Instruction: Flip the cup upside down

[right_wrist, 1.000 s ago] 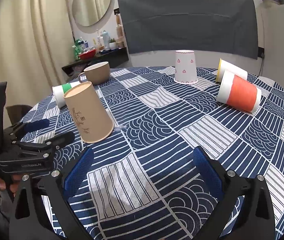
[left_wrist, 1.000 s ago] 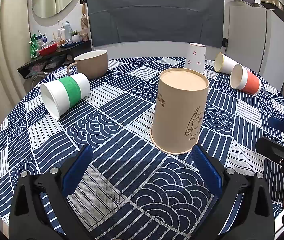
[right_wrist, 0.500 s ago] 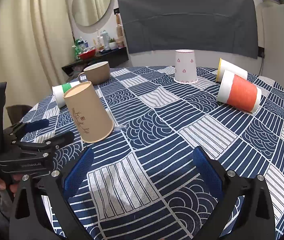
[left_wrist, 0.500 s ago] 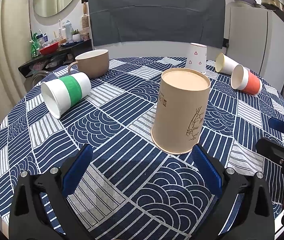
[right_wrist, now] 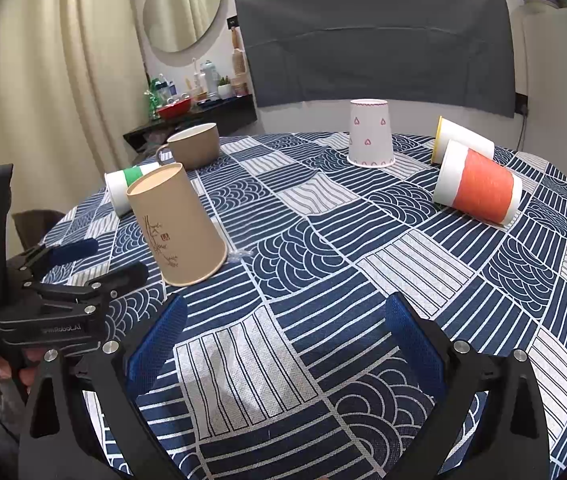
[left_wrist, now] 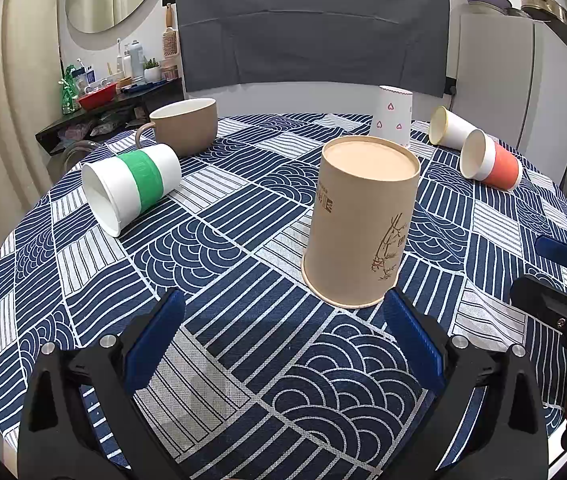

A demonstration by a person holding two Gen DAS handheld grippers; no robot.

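Both hand-held grippers gape wide and hold nothing, the left hand-held gripper (left_wrist: 283,336) just short of the tan paper cup (left_wrist: 359,220), which stands mouth-down on the patterned surface (left_wrist: 219,248), while the right hand-held gripper (right_wrist: 283,340) hangs off to the side. That cup looks light and thin-walled, likely to crush or skate under a hard squeeze. A gentle pinch across the mid-wall seems the safest hold.

You see a matt brown paper cup (left_wrist: 359,224), a woven cloth tablecloth (left_wrist: 219,280) with a coarse weave, a smooth ceramic-looking mug (left_wrist: 187,126), and black plastic left gripper (left_wrist: 283,344) with ribbed blue pads (left_wrist: 155,340).
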